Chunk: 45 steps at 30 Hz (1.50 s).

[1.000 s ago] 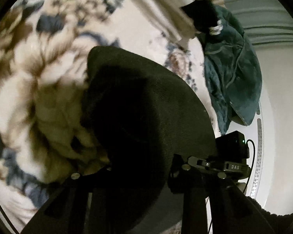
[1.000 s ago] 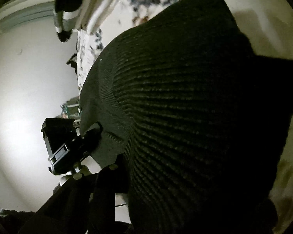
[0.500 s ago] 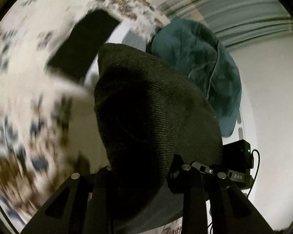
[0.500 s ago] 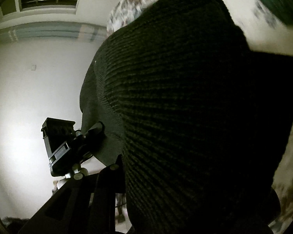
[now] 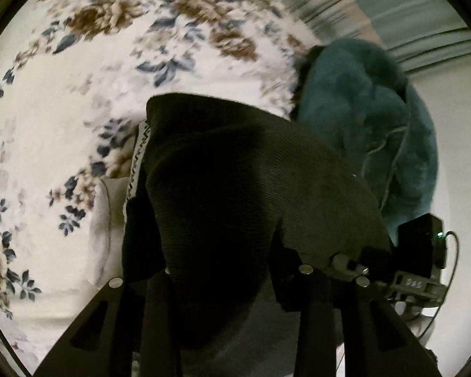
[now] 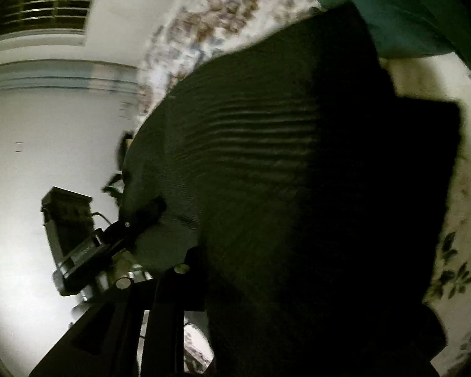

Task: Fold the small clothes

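Each hand-held gripper is matte black, with flat angular fingers and round silver screws.

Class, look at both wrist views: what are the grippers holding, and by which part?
Both hold the black knit garment along one edge, left gripper and right gripper side by side; both jaws are opening, fabric still between them.

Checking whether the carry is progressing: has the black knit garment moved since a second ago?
Yes. In the left wrist view the black knit garment, hanging between the left gripper fingers, has been carried along the floral bedspread toward the teal garment.
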### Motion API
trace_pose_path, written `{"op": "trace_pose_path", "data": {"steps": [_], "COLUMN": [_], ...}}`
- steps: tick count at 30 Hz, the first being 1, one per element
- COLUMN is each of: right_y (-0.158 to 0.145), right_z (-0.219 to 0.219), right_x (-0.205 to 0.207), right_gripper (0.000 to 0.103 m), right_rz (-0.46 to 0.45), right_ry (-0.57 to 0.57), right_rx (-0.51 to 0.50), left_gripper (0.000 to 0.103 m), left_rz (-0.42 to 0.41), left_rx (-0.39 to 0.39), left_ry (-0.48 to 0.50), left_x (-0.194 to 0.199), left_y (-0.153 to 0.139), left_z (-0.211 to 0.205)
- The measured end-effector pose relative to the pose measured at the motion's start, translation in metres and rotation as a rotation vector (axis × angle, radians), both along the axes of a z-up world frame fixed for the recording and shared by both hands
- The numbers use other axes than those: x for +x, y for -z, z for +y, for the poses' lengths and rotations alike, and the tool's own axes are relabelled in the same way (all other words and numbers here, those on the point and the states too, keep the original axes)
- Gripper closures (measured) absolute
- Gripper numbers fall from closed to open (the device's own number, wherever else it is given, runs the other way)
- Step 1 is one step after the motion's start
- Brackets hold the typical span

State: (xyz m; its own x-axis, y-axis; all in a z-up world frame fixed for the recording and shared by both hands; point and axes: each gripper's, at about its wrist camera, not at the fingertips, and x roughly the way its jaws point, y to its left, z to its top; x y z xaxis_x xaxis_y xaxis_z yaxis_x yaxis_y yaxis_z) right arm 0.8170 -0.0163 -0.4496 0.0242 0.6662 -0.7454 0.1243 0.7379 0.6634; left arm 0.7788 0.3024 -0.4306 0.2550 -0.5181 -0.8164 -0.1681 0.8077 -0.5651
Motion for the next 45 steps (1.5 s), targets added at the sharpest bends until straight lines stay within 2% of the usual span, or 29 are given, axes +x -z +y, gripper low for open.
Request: {"op": "trace_pose_path", "data": {"steps": [1, 2, 3, 4, 5, 6, 7, 8, 9, 11, 12, 13, 15, 17, 21, 23, 26, 27, 29, 30, 32, 36, 39, 41, 45], "right_y": [0.0, 0.0, -0.002, -0.004, -0.008, -0.016, -0.02, -0.026, -0.032, -0.041, -0.046, -0.051, -0.061, -0.066, -0.069, -0.077, -0.09, -0.092, -0.085, -0.081, -0.071, -0.039, -0.021, -0.008, 0.014], "right_z": [-0.002, -0.005, -0.008, -0.011, -0.006, -0.02, -0.024, -0.017, -0.012, -0.007, -0.001, 0.002, -0.001, -0.001, -0.011, -0.02, -0.022, -0.023, -0.031, -0.034, -0.044, -0.08, -0.106, -0.122, -0.142], "right_x": [0.002, 0.004, 0.004, 0.002, 0.0, -0.002, -0.005, -0.005, -0.009, -0.018, -0.021, -0.029, -0.051, -0.059, -0.057, -0.059, -0.072, -0.075, -0.075, -0.072, -0.057, -0.027, -0.02, -0.02, -0.023], "right_gripper": [0.063, 0.051, 0.046, 0.041, 0.038, 0.036, 0.035, 0.034, 0.034, 0.027, 0.026, 0.026, 0.025, 0.023, 0.023, 0.023, 0.023, 0.023, 0.021, 0.021, 0.021, 0.021, 0.021, 0.021, 0.021], "right_rz": [0.0, 0.003, 0.004, -0.002, -0.01, -0.018, -0.03, -0.045, -0.06, -0.087, -0.098, -0.118, -0.162, -0.172, -0.146, -0.158, -0.205, -0.21, -0.145, -0.116, -0.088, 0.063, 0.14, 0.184, 0.238], "right_ry": [0.009, 0.026, 0.038, 0.045, 0.051, 0.048, 0.04, 0.031, 0.012, -0.023, -0.03, -0.036, -0.026, -0.009, 0.019, 0.041, 0.025, 0.027, 0.044, 0.057, 0.089, 0.195, 0.266, 0.304, 0.377], "right_rx": [-0.033, -0.063, -0.086, -0.11, -0.143, -0.181, -0.232, -0.283, -0.333, -0.426, -0.446, -0.48, -0.524, -0.498, -0.459, -0.421, -0.446, -0.421, -0.165, -0.118, -0.093, 0.043, 0.118, 0.142, 0.247], "left_gripper": [0.067, 0.066, 0.065, 0.059, 0.049, 0.04, 0.02, 0.012, 0.012, 0.01, 0.007, 0.0, 0.0, 0.0, 0.0, 0.0, 0.0, 0.0, 0.0, 0.0, 0.0, 0.0, 0.0, 0.0, 0.0], "left_rz": [0.01, 0.017, 0.011, 0.0, -0.003, -0.008, -0.016, -0.033, -0.057, -0.1, -0.126, -0.155, -0.193, -0.201, -0.134, -0.141, -0.145, -0.143, -0.133, -0.128, -0.128, -0.086, -0.043, -0.039, -0.053], "left_rx": [0.005, 0.009, 0.007, 0.023, 0.051, 0.103, 0.15, 0.187, 0.214, 0.266, 0.303, 0.335, 0.354, 0.357, 0.39, 0.387, 0.391, 0.391, 0.391, 0.396, 0.405, 0.44, 0.449, 0.424, 0.42], "left_ry": [0.001, 0.002, 0.0, -0.006, -0.012, -0.023, -0.036, -0.05, -0.059, -0.079, -0.089, -0.098, -0.105, -0.084, -0.034, -0.045, -0.057, -0.064, -0.063, -0.063, -0.047, -0.016, 0.012, 0.023, 0.042], "left_x": [-0.001, 0.001, 0.0, -0.003, -0.004, -0.005, -0.007, -0.01, -0.013, -0.018, -0.021, -0.028, -0.037, -0.044, -0.046, -0.053, -0.064, -0.067, -0.069, -0.07, -0.069, -0.061, -0.049, -0.044, -0.037], "left_y": [0.003, 0.003, 0.0, -0.003, -0.007, -0.012, -0.018, -0.026, -0.034, -0.048, -0.054, -0.062, -0.067, -0.063, -0.043, -0.043, -0.048, -0.048, -0.047, -0.046, -0.041, -0.014, 0.01, 0.018, 0.018], "left_z": [0.0, 0.001, 0.002, 0.002, 0.003, 0.004, 0.004, 0.005, 0.006, 0.006, 0.006, 0.003, -0.001, -0.011, -0.028, -0.03, -0.032, -0.032, -0.033, -0.035, -0.042, -0.055, -0.063, -0.066, -0.072]}}
